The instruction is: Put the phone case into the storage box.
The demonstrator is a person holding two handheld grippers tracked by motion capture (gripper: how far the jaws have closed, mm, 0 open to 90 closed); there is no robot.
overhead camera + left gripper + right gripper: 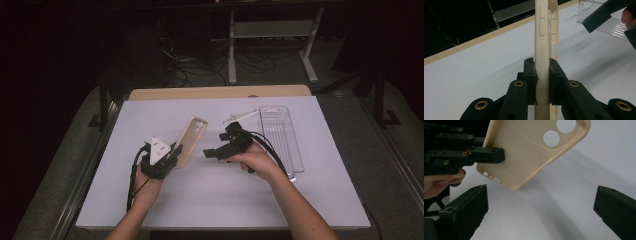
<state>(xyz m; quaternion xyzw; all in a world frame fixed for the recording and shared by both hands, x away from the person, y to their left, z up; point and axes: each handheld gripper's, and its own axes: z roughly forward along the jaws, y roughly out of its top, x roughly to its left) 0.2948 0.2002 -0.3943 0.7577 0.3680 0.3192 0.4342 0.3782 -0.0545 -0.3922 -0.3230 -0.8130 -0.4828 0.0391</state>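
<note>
clear tray (287, 145): right side of white table (200, 200) | lying flat

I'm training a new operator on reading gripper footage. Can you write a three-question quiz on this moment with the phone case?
1. True or false: the left gripper is clamped on the phone case.
2. The right gripper has its jaws: A) shut on the case B) wide apart with nothing between them C) shut on the clear tray.
3. Does the case lie flat on the table or stand lifted off it?

Key: 1 true. 2 B. 3 Lifted, held by one edge.
</note>
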